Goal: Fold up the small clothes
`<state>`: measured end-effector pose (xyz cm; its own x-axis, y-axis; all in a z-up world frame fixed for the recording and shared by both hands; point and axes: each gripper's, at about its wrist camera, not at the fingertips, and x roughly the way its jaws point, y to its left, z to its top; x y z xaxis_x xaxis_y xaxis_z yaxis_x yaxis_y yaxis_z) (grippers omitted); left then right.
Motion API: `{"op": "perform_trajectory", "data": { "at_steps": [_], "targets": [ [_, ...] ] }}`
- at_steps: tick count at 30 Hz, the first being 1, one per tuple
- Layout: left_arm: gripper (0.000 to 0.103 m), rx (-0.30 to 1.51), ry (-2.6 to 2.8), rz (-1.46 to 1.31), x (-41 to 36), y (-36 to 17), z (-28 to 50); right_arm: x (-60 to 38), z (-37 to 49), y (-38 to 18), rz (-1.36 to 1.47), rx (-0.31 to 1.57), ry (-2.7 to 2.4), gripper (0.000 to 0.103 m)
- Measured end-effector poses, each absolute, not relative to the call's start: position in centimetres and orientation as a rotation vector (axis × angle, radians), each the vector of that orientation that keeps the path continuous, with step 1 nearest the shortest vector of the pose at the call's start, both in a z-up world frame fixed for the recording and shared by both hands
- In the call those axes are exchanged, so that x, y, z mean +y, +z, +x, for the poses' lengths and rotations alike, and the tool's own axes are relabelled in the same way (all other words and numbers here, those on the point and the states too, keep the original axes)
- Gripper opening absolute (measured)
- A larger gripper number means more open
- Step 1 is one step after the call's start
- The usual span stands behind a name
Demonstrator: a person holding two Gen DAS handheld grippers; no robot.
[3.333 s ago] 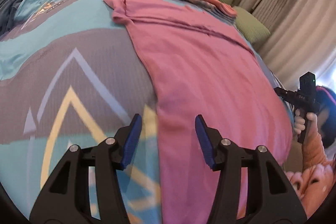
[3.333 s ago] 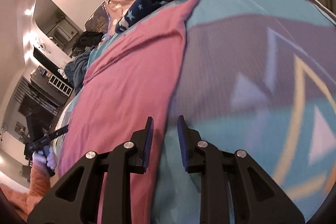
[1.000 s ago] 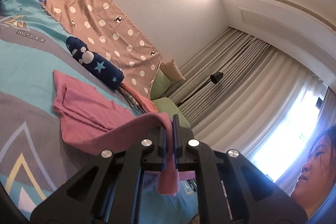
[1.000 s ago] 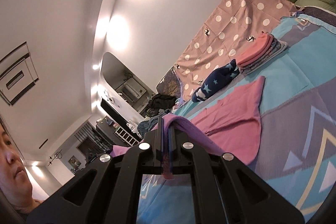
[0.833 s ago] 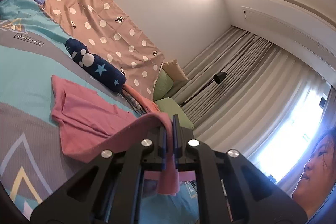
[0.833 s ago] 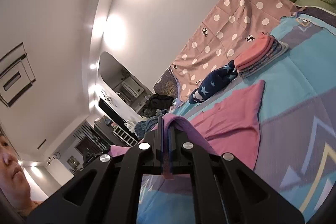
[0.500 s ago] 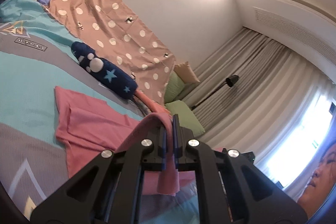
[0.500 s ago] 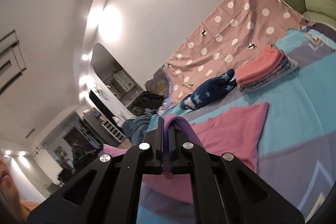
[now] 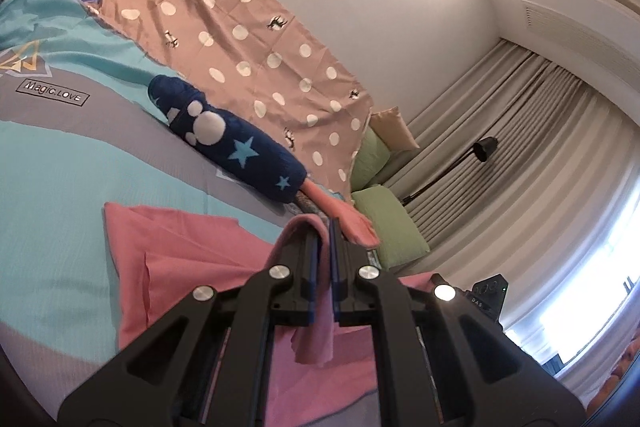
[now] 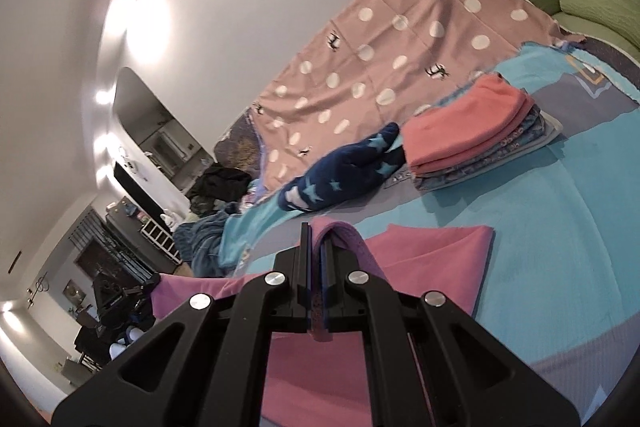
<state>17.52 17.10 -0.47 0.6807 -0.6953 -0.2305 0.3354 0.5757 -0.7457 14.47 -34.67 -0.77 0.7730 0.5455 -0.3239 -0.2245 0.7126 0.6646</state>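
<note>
Left wrist view: the left gripper (image 9: 325, 259) has its jaws clenched on a pinch of the pink garment (image 9: 192, 259), a tuft of cloth hanging out below them. From the jaws the fabric runs down toward 9 o'clock, where the far part lies flat on the bed (image 9: 60, 187). A rolled navy star-print piece (image 9: 232, 143) sits at 11 o'clock, well apart.

The garment looks thin, soft and light: it drapes and creases wherever it is unsupported, so it will sag between two holds and needs both edges kept taut. It seems unlikely to slip from the pads, and nothing about it is fragile.

Right wrist view: the right gripper (image 10: 317, 275) is likewise clamped on the garment's edge, cloth looped over the jaw tips. The flat part reaches toward 3 o'clock, its corner lying square on the bed. A folded stack (image 10: 476, 135) rests at 1 o'clock, apart from it.

Holding at the hem corners, as here, seems the right place; a grip nearer the middle would probably let the corners droop and spoil the fold line.
</note>
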Motion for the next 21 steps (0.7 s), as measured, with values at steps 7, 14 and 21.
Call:
{"op": "perform_trajectory", "data": {
  "at_steps": [7, 14, 21],
  "targets": [
    [0.005, 0.631, -0.570, -0.740, 16.8, -3.8, 22.5, -34.5, 19.4, -3.7, 0.655, 0.634, 0.373, 0.005],
    [0.005, 0.775, -0.478, -0.780, 16.9, -9.5, 26.3, -34.4, 23.9, -8.2, 0.639, 0.774, 0.289, 0.012],
    [0.019, 0.806, -0.494, -0.749, 16.8, -10.2, 25.2, -35.0, 23.6, -10.4, 0.661, 0.843, 0.320, 0.024]
  ]
}}
